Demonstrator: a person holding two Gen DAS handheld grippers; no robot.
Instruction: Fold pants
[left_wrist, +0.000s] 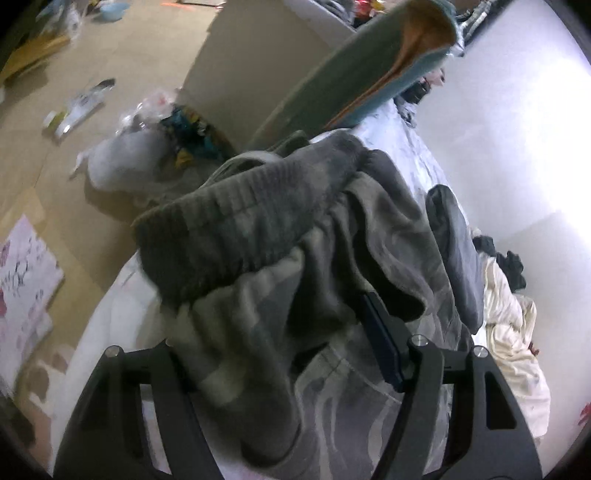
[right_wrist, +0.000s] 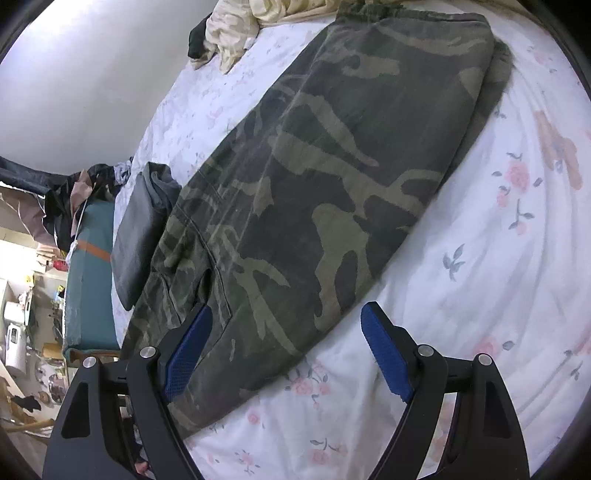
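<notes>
1. Left wrist view only: the left gripper (left_wrist: 280, 354) has the camouflage pants (left_wrist: 295, 266) bunched between its fingers, the ribbed cuff (left_wrist: 221, 229) heaped just ahead. One blue pad (left_wrist: 380, 343) shows and the other is buried, so it seems to be grasping the cloth, though I cannot be sure.
2. Right wrist view only: the right gripper (right_wrist: 284, 332) is released, jaws wide, over the near edge of the pants (right_wrist: 332, 166).
3. There the pants lie long and flat on the flowered sheet (right_wrist: 480, 258).
4. Beyond lie a dark folded garment (right_wrist: 144, 229) and cream bedding (right_wrist: 236, 26).
</notes>
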